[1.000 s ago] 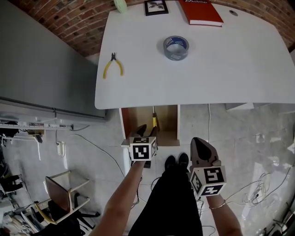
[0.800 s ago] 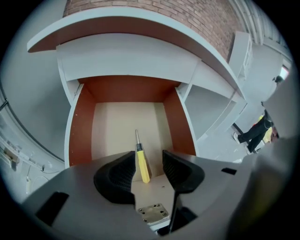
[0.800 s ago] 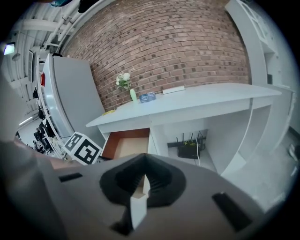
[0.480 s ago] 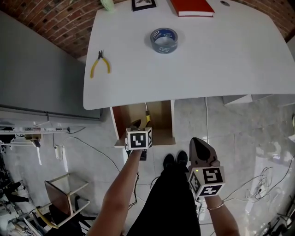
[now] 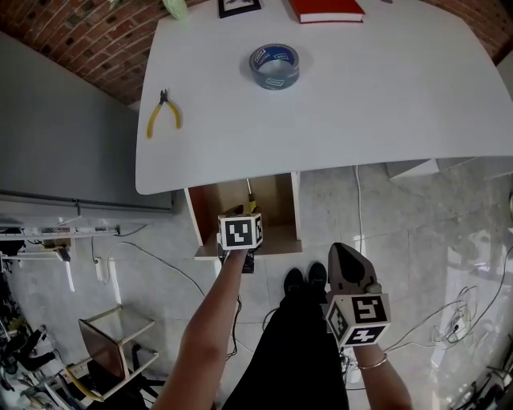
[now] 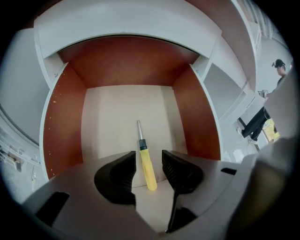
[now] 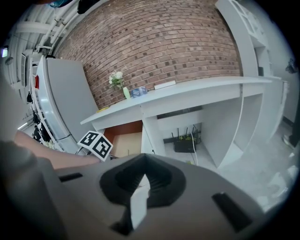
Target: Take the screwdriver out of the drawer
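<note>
Head view: the white surface carries a roll of tape, yellow-handled pliers and a red book at its far edge. Below its near edge the drawer stands pulled out, and the screwdriver lies inside it. The left claw reaches down into the drawer right at the screwdriver. The right claw hangs well apart from the drawer, above the floor beside the person's legs

Left gripper view: the screwdriver lies flat on the drawer's pale floor, yellow handle nearest, metal shaft pointing at the back wall. The handle shows in the gap of the left claw, whose jaws have just been closing a little but stand apart, with neither pad seen pressing on it

Right gripper view: the right claw has its jaws together with nothing between them. Beyond it are the left claw's marker cube, the open drawer and a brick wall
</note>
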A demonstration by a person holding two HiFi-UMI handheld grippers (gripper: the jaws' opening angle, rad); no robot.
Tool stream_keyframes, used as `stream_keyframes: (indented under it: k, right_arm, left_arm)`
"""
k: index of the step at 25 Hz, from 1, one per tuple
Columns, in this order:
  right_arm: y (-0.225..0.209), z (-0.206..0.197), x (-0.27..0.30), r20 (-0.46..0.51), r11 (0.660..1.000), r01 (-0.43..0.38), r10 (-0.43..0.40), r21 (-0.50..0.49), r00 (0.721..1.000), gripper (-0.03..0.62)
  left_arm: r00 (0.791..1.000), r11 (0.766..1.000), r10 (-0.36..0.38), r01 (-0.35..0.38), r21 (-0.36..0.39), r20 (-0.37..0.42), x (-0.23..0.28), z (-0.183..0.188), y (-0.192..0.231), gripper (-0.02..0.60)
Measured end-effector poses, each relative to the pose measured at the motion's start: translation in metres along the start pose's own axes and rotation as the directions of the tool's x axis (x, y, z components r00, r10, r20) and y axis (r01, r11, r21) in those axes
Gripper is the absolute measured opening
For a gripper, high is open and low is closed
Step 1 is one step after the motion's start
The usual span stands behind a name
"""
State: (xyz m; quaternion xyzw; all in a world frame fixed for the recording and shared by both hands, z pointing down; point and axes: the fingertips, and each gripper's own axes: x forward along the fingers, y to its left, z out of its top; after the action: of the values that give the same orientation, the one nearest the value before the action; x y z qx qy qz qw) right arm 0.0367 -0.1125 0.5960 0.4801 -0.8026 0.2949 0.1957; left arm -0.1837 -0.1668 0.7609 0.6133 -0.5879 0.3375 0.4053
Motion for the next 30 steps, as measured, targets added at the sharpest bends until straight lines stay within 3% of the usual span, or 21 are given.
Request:
stream_keyframes:
  k: [6,13,24,30]
  right_arm:
    - [-0.004,-0.002,0.002,-0.003,1.000,0.003,-0.003,0.008,1.000,0.002]
    - [-0.006,-0.008,0.006,-0.016,1.000,0.001,0.000,0.018,1.000,0.002]
    - [-0.003,-0.016,0.008,-0.039,1.000,-0.016,0.017,0.025,0.999,0.002]
    - [0.000,-0.020,0.008,-0.051,0.999,-0.028,0.029,0.030,0.998,0.002]
  left_arm:
    - [0.999,0.996,-0.019,0.016,-0.084,-0.039,0.012,0.000,0.001,0.164]
    - [0.990,0.996,-0.038,0.027,-0.081,-0.138,0.025,-0.011,-0.001,0.164]
    - [0.955,0.994,-0.092,0.070,-0.090,-0.280,0.037,-0.029,-0.008,0.164]
    - [0.937,0.985,-0.124,0.077,-0.154,-0.326,0.041,-0.036,-0.006,0.135]
